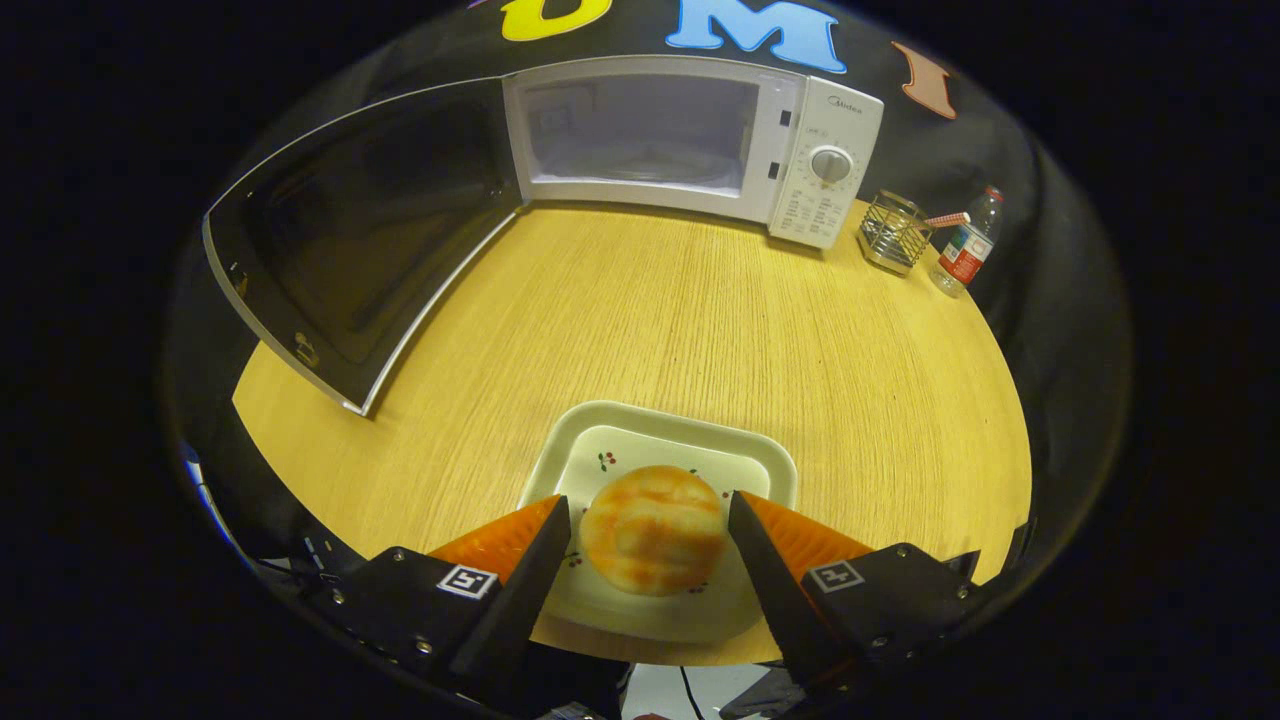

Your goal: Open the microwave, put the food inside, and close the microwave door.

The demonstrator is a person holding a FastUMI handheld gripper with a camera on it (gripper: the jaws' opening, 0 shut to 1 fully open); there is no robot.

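A round golden bun (654, 530) lies on a white square plate (660, 430) near the table's front edge. My gripper (650, 512) hangs over the plate, open, one finger on each side of the bun with a small gap to it on both sides. Beyond, at the back of the table, stands the white microwave (822, 160) with its dark door (360, 240) swung wide to the left. Its lit cavity (635, 135) holds nothing that I can make out.
A wire holder (893, 232) and a small plastic bottle (965, 245) stand to the right of the microwave. The wooden table (700, 310) stretches bare between the plate and the microwave.
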